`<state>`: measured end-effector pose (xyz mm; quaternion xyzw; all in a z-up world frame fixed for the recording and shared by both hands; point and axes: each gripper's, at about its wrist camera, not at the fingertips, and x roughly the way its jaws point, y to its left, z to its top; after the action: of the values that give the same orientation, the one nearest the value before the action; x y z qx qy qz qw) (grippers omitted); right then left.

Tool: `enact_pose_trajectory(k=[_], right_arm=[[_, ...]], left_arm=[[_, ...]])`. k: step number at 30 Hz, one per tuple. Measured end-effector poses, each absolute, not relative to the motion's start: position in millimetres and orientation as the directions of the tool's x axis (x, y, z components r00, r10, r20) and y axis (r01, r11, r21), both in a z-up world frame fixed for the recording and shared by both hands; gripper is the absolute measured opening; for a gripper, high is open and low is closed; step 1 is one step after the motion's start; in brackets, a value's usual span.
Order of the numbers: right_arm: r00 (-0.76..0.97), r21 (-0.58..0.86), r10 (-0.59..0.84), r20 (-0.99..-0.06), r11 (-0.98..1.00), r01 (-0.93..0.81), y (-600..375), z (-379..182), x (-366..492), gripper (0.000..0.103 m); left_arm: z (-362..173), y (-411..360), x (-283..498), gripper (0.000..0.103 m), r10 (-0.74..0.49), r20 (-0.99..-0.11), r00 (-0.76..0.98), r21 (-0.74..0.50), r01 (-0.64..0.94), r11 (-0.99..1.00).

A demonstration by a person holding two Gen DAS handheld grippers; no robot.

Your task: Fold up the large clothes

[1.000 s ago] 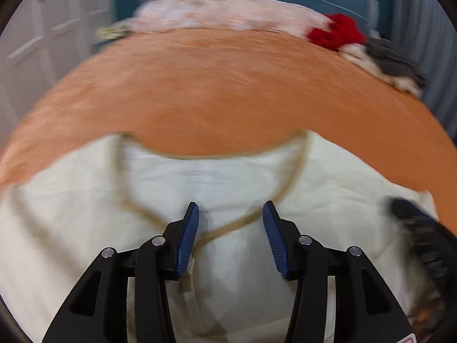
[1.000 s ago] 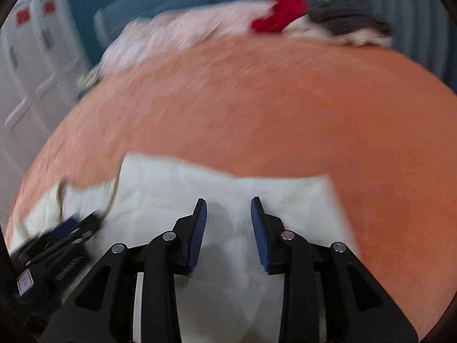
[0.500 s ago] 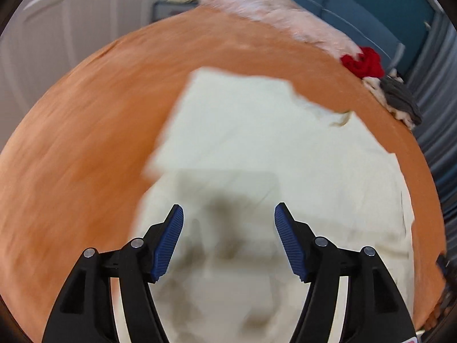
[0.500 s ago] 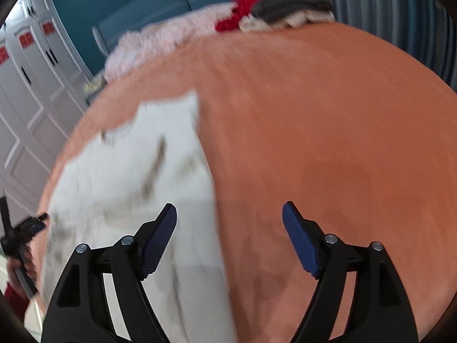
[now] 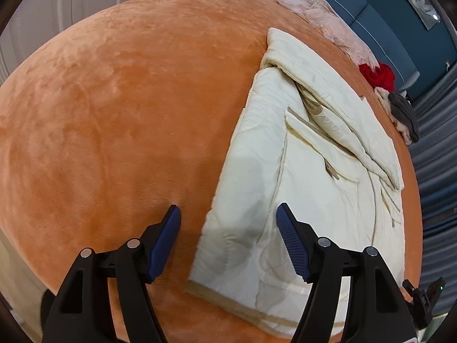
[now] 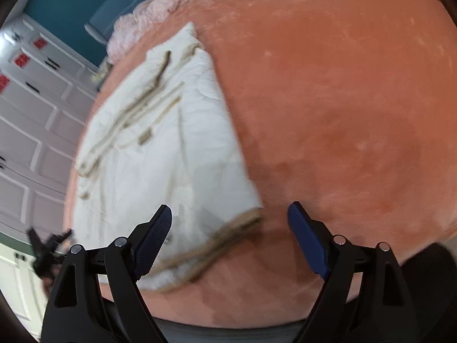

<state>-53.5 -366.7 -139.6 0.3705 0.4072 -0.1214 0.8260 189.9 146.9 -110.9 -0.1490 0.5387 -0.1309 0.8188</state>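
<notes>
A large cream garment (image 5: 300,171) with tan trim lies partly folded lengthwise on the orange bed cover (image 5: 114,100). Its tan hem is nearest me. My left gripper (image 5: 228,228) is open and empty, held above the hem's left corner. In the right wrist view the same garment (image 6: 171,148) lies left of centre, its hem corner between the fingers. My right gripper (image 6: 230,228) is open and empty above that corner. The other gripper shows at the right edge of the left wrist view (image 5: 422,294) and at the left edge of the right wrist view (image 6: 48,245).
A pink blanket (image 5: 311,8), a red item (image 5: 377,75) and grey and cream clothes (image 5: 404,114) lie along the far side of the bed. White panelled doors (image 6: 34,108) stand to the left. A blue wall (image 5: 385,5) lies beyond.
Both grippers opened wide and pulled back from the collar end to the hem end. The garment now lies folded lengthwise on the bed.
</notes>
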Motion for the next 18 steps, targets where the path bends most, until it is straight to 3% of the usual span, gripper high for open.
enact_pose_trajectory(k=[3,5,6,7,10,18], right_arm=[[0.670,0.572,0.147,-0.728,0.669,0.474,-361.7,-140.9,-47.3,0.065],[0.666,0.562,0.142,-0.732,0.679,0.472,-354.8,-140.0,-38.2,0.050],[0.663,0.553,0.140,-0.736,0.688,0.469,-350.7,-138.2,-34.9,0.028],[0.657,0.538,0.127,-0.743,0.698,0.473,-348.3,-135.2,-33.7,0.015],[0.692,0.533,0.106,-0.714,0.723,0.440,-342.2,-113.7,-38.9,0.008],[0.686,0.422,0.104,-0.720,0.850,0.314,-320.7,-49.7,-84.7,0.003]], left_arm=[[-113.5,141.8,191.7,0.067,-0.375,-0.841,0.391,-0.388,0.047,0.920],[-111.7,135.5,192.1,0.052,-0.391,-0.838,0.381,-0.400,0.058,0.915],[-109.9,131.6,191.2,0.037,-0.399,-0.840,0.368,-0.401,0.074,0.913],[-107.4,129.6,190.1,0.022,-0.399,-0.842,0.364,-0.395,0.087,0.914],[-88.1,125.7,179.5,0.008,-0.376,-0.836,0.400,-0.344,0.153,0.926],[-23.8,141.5,126.2,0.005,-0.424,-0.779,0.462,-0.336,0.263,0.904]])
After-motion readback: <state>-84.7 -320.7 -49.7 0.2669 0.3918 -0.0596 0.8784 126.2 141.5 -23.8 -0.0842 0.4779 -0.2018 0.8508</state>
